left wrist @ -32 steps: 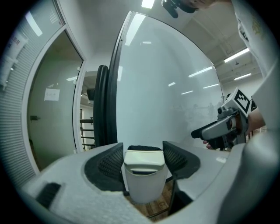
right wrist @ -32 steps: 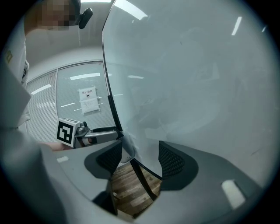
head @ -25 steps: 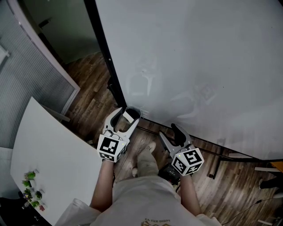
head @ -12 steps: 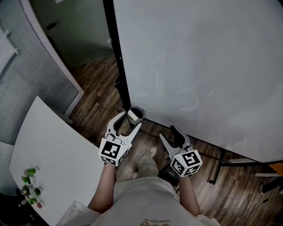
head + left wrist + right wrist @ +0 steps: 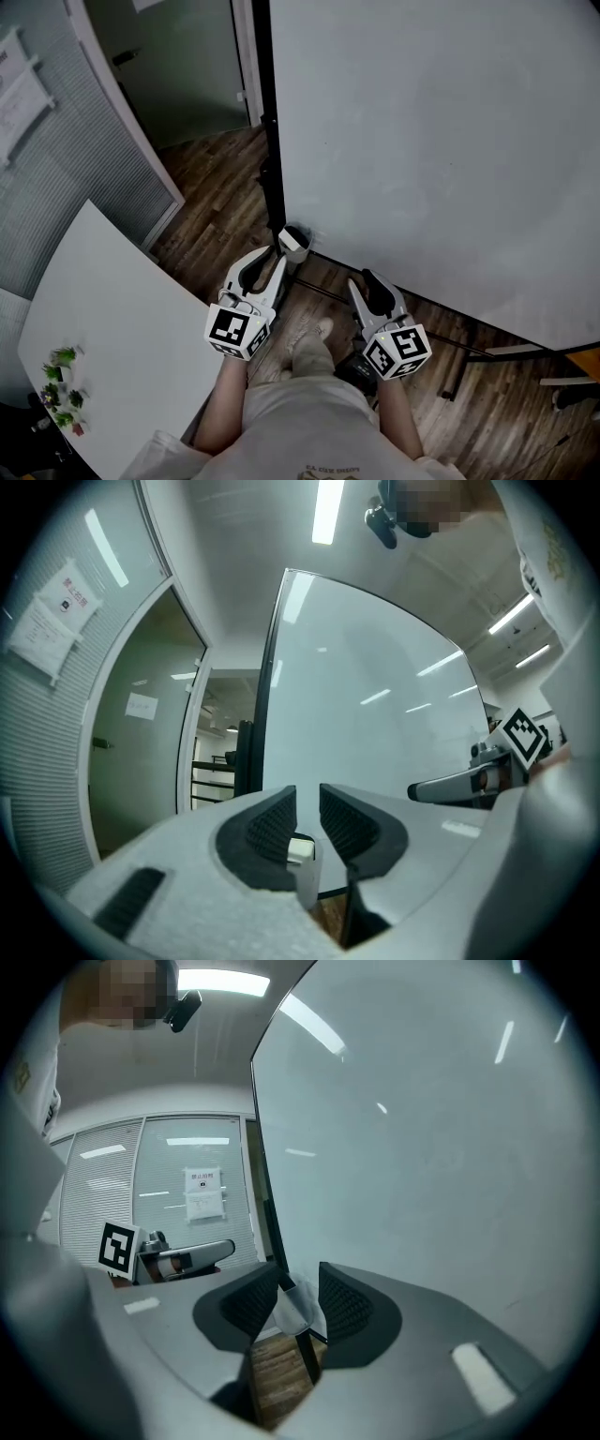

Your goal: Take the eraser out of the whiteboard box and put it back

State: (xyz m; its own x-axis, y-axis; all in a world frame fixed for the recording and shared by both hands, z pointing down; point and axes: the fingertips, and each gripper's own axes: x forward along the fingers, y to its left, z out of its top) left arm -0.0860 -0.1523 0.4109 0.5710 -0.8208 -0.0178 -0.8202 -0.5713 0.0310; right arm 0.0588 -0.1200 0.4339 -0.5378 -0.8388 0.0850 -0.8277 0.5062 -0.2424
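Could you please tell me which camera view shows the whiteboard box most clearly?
The head view: the whiteboard box shows whole, from above, at the lower corner of the whiteboard. Each gripper view shows only a sliver beyond its closing, empty jaws.

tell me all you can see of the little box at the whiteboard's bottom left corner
The box is small, off-white and plastic-looking, open at the top with a dark inside. It sits upright at the lower left corner of the whiteboard, beside the black frame post, above the wooden floor. A pale block, probably the eraser, shows at its mouth.
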